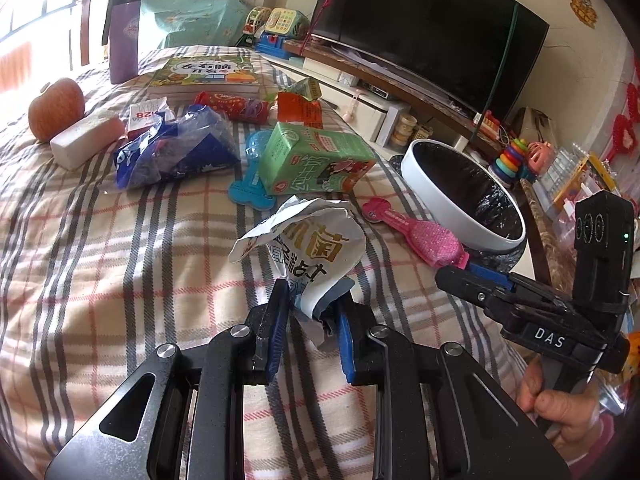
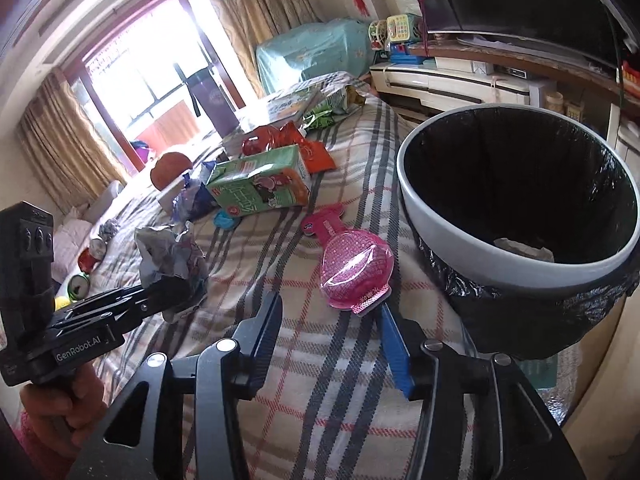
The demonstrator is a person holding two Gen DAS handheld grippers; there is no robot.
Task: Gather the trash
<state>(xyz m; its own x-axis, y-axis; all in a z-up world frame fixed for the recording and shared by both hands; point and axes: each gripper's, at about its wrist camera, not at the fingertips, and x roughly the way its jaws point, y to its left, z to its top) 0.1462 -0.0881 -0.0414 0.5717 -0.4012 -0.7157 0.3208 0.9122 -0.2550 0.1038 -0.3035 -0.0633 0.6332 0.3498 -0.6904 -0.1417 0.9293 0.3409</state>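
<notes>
Left gripper [image 1: 310, 308]: black frame, blue pads, jaws narrow and clamped on a crumpled white plastic wrapper with gold and blue printed characters [image 1: 304, 240]. The wrapper stands up out of the jaws, above the plaid cloth-covered surface [image 1: 120, 260].

Right gripper [image 2: 332, 320]: same build, jaws parted and holding nothing. Just ahead of its blue right-hand pad lies a pink glittery hairbrush in clear packaging [image 2: 352, 268]; whether the pad touches the package's edge cannot be told.

Step in hand, as judged: one piece of trash is secured in the left gripper and awaits disposal. The next move calls for carrying the wrapper rightward, over the brush, to a point above the bin mouth before the jaws let go.

Container: round white waste bin with black plastic liner [image 2: 408, 184], ahead and to the right of the right gripper, at the edge of the surface. Contents: one pale crumpled scrap [image 2: 524, 248] on the bottom; otherwise dark.

Farther ahead of both grippers: green milk carton lying on its side [image 1: 316, 160], blue crumpled snack bag [image 1: 176, 152], red and orange wrappers [image 1: 300, 112], all uncollected. Beyond, an apple [image 1: 56, 108], a green children's book [image 1: 208, 72] and a purple flask [image 1: 124, 36], likely not trash.
</notes>
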